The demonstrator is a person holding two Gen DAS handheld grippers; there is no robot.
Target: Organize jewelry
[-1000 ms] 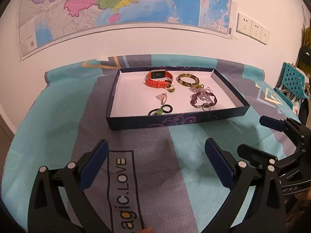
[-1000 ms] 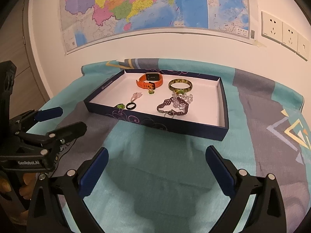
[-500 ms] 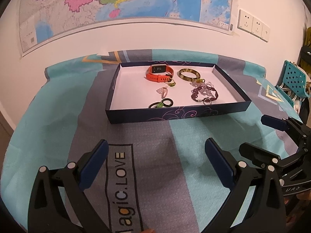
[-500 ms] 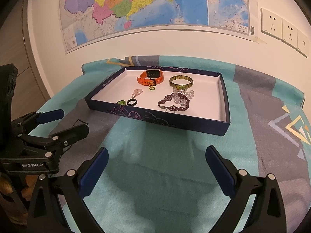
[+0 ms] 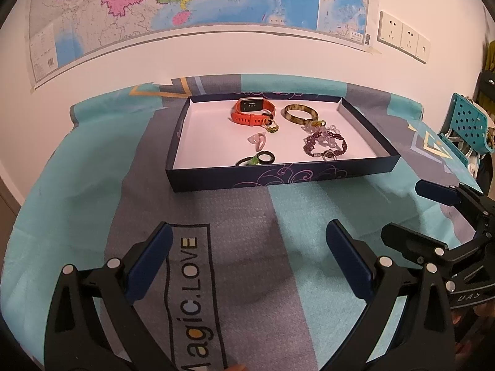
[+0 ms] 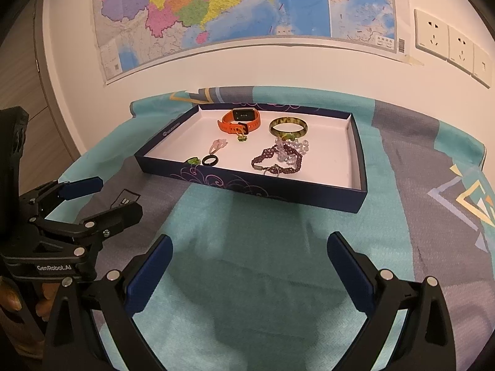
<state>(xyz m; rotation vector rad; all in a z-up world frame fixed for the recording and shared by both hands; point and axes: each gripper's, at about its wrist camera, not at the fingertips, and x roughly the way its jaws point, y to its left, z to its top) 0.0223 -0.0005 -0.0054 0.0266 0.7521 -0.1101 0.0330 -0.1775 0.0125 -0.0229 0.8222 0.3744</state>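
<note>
Both the left gripper (image 5: 246, 252) and the right gripper (image 6: 249, 258) hover with jaws spread wide and empty over the cloth-covered worktop (image 5: 92, 160). Ahead of both, well apart, the jewelry lies gathered in a shallow navy box lid (image 5: 278, 177): orange watch (image 5: 253, 113), mottled bangle (image 5: 300, 113), purple beaded bracelet (image 5: 324, 147), black ring (image 5: 266, 157), suggesting the sorting looks finished.

I count: one tray (image 5: 278, 179); one orange watch (image 5: 252, 112); one bangle (image 5: 300, 113); one purple bead bracelet (image 5: 324, 146); one black ring (image 5: 266, 157); three wall sockets (image 5: 402, 36).
</note>
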